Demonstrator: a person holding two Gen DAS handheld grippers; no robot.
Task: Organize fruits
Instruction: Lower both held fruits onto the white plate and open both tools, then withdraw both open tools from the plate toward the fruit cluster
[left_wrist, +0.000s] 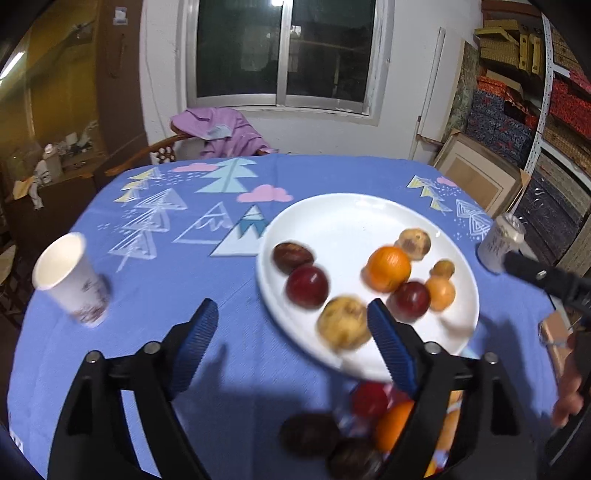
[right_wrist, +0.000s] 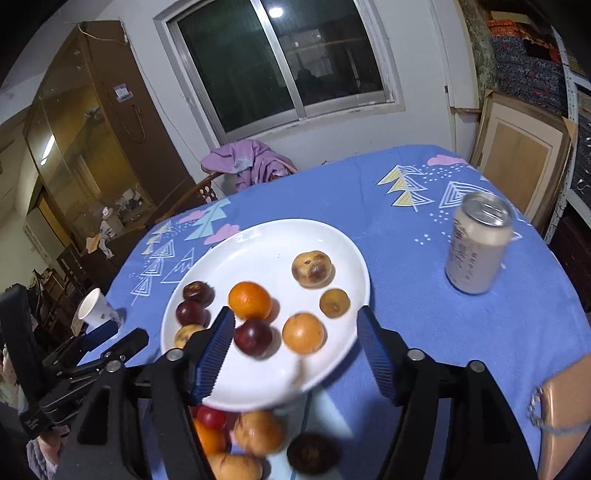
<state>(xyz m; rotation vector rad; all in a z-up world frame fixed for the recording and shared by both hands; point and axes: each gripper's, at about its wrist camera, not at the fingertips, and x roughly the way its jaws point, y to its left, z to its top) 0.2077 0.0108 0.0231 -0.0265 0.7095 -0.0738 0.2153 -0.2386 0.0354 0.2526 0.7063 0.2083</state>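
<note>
Both the left gripper (left_wrist: 291, 321) and right gripper (right_wrist: 295, 328) gape empty over the white plate (right_wrist: 258, 243) of fruit; the can (right_wrist: 478, 243) ahead-right carries unreadable print, on a blue tree-patterned tablecloth (left_wrist: 184, 295).

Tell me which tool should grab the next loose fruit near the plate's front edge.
Right, probably. The right tool is open and aimed over the white plate toward the loose fruit pile. The left tool, also open, points mostly at bare cloth, with the pile off to its right.
</note>
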